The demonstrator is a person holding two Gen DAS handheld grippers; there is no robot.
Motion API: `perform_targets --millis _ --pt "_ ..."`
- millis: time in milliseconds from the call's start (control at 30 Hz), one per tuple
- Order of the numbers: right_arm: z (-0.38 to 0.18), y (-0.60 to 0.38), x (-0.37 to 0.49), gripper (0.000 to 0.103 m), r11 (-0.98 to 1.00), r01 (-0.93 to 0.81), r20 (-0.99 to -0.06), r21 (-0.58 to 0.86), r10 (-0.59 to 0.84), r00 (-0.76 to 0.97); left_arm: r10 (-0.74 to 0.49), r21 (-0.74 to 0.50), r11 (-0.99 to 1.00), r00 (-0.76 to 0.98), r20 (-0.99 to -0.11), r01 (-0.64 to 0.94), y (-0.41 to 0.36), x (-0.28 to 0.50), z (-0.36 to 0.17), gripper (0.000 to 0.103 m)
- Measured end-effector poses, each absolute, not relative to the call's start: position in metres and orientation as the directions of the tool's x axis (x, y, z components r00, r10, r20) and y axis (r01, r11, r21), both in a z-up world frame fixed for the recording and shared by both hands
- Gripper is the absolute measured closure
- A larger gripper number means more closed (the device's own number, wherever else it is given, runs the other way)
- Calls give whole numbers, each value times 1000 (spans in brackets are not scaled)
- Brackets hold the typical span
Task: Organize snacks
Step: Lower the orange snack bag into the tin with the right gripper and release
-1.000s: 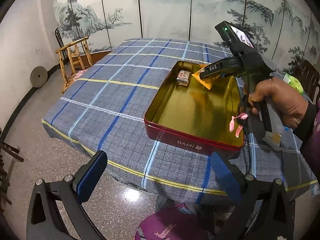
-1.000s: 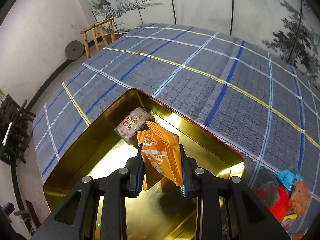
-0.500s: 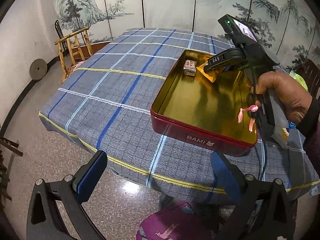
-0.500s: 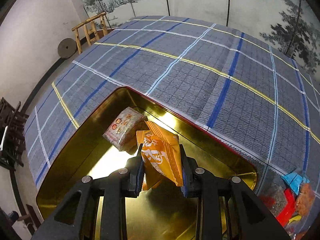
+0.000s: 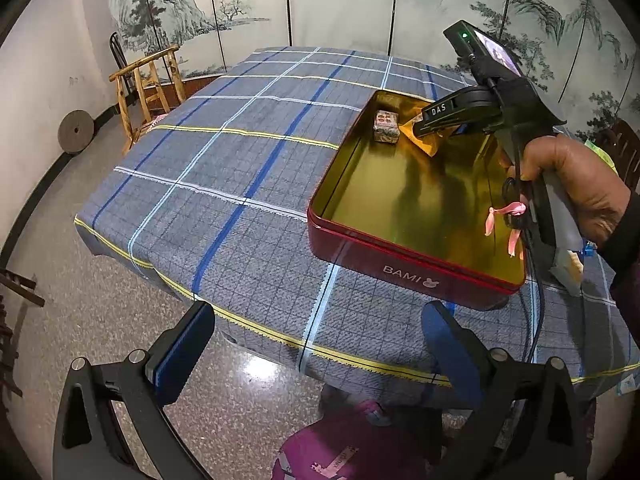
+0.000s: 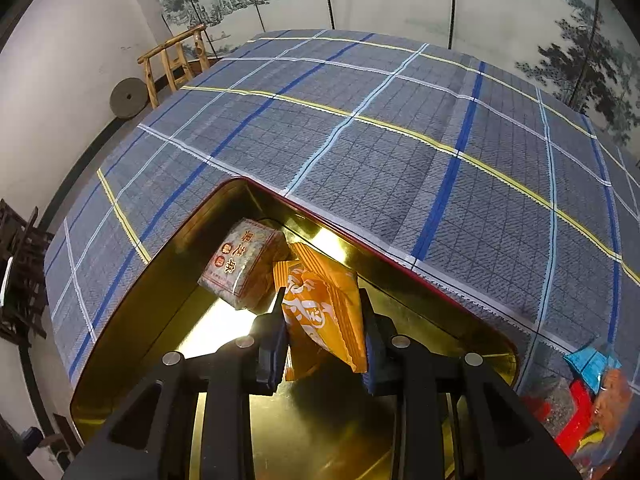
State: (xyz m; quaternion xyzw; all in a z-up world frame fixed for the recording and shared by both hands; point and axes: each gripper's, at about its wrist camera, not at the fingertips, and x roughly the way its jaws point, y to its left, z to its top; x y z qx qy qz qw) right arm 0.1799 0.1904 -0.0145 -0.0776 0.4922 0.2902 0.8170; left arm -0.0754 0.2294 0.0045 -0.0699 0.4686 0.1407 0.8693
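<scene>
A red tin [image 5: 400,268] with a gold inside stands on the plaid tablecloth. A brown wrapped snack [image 6: 240,264] lies in its far corner, also seen as a small block [image 5: 386,126] in the left wrist view. My right gripper [image 6: 322,320] is shut on an orange snack packet [image 6: 324,280], held tilted just above the tin floor beside the brown snack. A hand holds that gripper [image 5: 432,128] over the tin. My left gripper [image 5: 316,328] stands open and empty, off the table's near edge above the floor.
A heap of loose coloured snacks [image 6: 588,392] lies on the cloth right of the tin. A wooden chair [image 5: 148,88] and a stone wheel [image 5: 74,132] stand at the far left. A purple bag [image 5: 352,440] sits on the floor below. Painted screens back the table.
Both views have shifted only slightly. The right gripper keeps its hold on the orange packet near the tin's far corner; the left gripper stays open.
</scene>
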Motion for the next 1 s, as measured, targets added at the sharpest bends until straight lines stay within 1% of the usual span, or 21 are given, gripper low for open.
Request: perform_targets --millis 267,367,433,467,533,600,700,767,900,1000 --pt "-14 190 180 70 824 -547 -847 148 391 360 181 13 951 520 -834 -310 229 -75 4 1" --pt "-13 189 179 68 826 -545 -846 145 389 365 186 18 950 518 -835 -312 230 -76 4 1" --pt "-11 187 177 60 828 -541 -840 148 394 374 187 19 949 516 -836 -314 230 -77 4 1" --pt "-10 186 176 58 827 -541 -835 152 400 377 188 19 949 516 -836 -315 230 -77 5 1" --pt "-6 184 175 47 827 -539 -825 161 412 385 191 22 949 516 -835 -316 230 -78 6 1" --pt "-3 182 172 45 826 -537 -816 171 424 393 194 25 949 519 -832 -315 229 -78 7 1" --pt "7 174 165 45 822 -534 -785 197 459 416 204 35 949 524 -827 -314 227 -80 9 1" --pt "19 158 156 44 816 -526 -740 239 504 446 210 40 949 532 -820 -313 225 -82 12 1" --pt "41 110 132 44 804 -503 -648 317 571 504 217 50 954 566 -795 -295 221 -85 22 1" --pt "52 51 101 44 817 -474 -593 328 569 570 205 63 966 589 -781 -252 212 -86 27 1"
